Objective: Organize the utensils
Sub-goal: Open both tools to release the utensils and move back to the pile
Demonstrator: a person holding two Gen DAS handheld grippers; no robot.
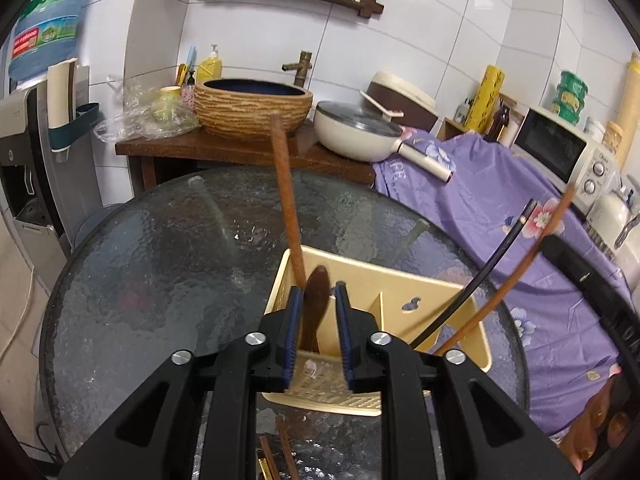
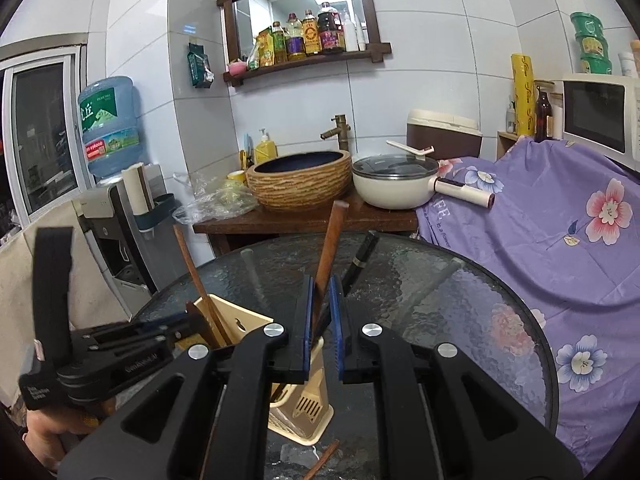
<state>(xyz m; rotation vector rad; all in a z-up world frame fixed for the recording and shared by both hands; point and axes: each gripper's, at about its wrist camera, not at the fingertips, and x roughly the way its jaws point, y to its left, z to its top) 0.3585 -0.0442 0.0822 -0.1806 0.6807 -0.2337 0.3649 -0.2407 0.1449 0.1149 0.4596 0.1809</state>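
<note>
Cream utensil holder sits on round glass table, toward its 5 o'clock edge. Left gripper hovers over holder's left compartment, pads slightly spread around wooden spoon standing inside, not pressing it. Right gripper, at holder's 3 o'clock, pinches brown chopstick and black chopstick, tips lowered into holder.

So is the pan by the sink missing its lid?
No, the white pan sits beside the sink bowl with a glass lid on top.
</note>
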